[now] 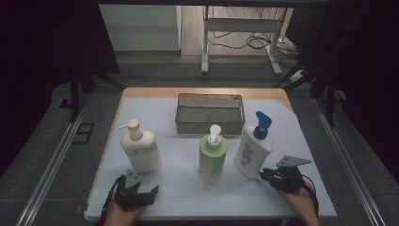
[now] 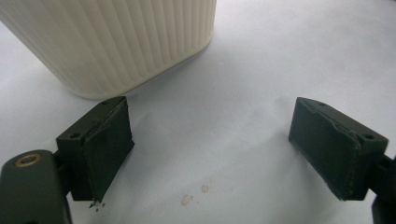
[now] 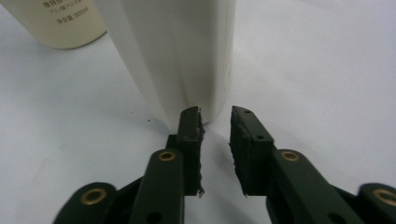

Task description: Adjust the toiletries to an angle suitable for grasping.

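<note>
Right claw (image 3: 215, 126) slightly parted, empty, low on the bench (image 1: 188, 188) | white blue-capped bottle (image 1: 253, 149) upright, dead ahead, base just beyond its tips | left claw (image 1: 141, 188) wide open, empty, just before the cream pump bottle (image 1: 140, 148), farther off.

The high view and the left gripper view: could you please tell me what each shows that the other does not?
High view alone: the metal basket, the green bottle, the blue-capped bottle, the right gripper and the cream bottle's pump. Left gripper view alone: the ribbed wall of the cream bottle and crumbs on the table. Both: that bottle, the table and the left gripper, jaws wide apart, nothing between.
</note>
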Action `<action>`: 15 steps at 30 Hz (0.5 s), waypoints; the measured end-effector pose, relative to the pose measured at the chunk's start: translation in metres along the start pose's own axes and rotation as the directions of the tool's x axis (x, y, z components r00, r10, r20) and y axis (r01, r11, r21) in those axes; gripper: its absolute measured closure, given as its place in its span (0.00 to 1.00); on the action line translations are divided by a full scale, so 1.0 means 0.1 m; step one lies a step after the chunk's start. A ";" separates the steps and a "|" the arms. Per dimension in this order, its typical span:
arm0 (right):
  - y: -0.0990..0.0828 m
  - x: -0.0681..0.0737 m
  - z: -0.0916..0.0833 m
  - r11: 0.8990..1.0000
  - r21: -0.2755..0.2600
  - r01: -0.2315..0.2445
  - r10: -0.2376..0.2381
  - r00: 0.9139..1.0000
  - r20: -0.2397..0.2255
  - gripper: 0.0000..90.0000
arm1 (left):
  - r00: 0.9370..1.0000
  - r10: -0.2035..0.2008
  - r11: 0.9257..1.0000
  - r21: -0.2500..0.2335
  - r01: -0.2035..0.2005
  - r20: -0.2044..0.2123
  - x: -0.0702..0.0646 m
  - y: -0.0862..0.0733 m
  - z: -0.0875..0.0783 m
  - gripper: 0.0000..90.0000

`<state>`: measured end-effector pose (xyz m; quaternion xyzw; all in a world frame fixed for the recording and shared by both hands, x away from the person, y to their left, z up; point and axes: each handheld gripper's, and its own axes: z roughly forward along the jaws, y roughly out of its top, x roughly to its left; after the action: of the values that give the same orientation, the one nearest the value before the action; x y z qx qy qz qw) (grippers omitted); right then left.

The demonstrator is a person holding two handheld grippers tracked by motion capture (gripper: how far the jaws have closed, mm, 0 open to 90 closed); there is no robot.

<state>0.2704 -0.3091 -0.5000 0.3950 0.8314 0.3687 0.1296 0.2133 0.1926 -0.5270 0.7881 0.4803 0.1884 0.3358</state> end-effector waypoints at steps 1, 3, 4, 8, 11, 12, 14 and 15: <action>0.00 0.01 -0.01 1.000 0.000 -0.001 0.001 1.000 0.003 0.77 | 1.000 0.000 1.000 0.000 0.000 0.000 0.00 0.00 0.00 0.14; 0.00 0.02 -0.03 1.000 0.000 -0.009 0.009 1.000 0.005 0.73 | 1.000 0.000 1.000 0.000 0.000 0.000 0.00 0.00 0.00 0.14; 0.00 0.02 -0.03 1.000 0.000 -0.009 0.009 1.000 0.005 0.73 | 1.000 0.000 1.000 0.000 0.000 0.000 0.00 0.00 0.00 0.14; 0.00 0.05 -0.11 1.000 -0.013 -0.009 0.009 1.000 0.017 0.63 | 1.000 0.000 1.000 0.000 0.000 0.000 0.00 0.00 0.00 0.14; 0.00 0.07 -0.16 1.000 -0.016 -0.007 0.007 1.000 0.022 0.58 | 1.000 0.000 1.000 -0.001 0.000 0.000 0.00 0.00 0.00 0.14; 0.01 0.08 -0.18 1.000 -0.014 -0.007 0.007 1.000 0.023 0.57 | 1.000 0.000 1.000 0.000 0.000 0.000 0.00 0.00 0.00 0.14; 0.01 0.10 -0.21 1.000 -0.015 -0.002 0.002 1.000 0.024 0.55 | 1.000 0.000 1.000 -0.001 0.000 0.000 0.00 0.00 0.00 0.14; 0.01 0.11 -0.23 1.000 -0.014 0.002 -0.002 1.000 0.023 0.53 | 1.000 0.000 1.000 -0.001 0.000 0.000 0.00 0.00 0.00 0.14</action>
<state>0.2523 -0.3114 -0.4824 0.3975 0.8276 0.3699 0.1425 0.2133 0.1925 -0.5271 0.7879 0.4803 0.1888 0.3361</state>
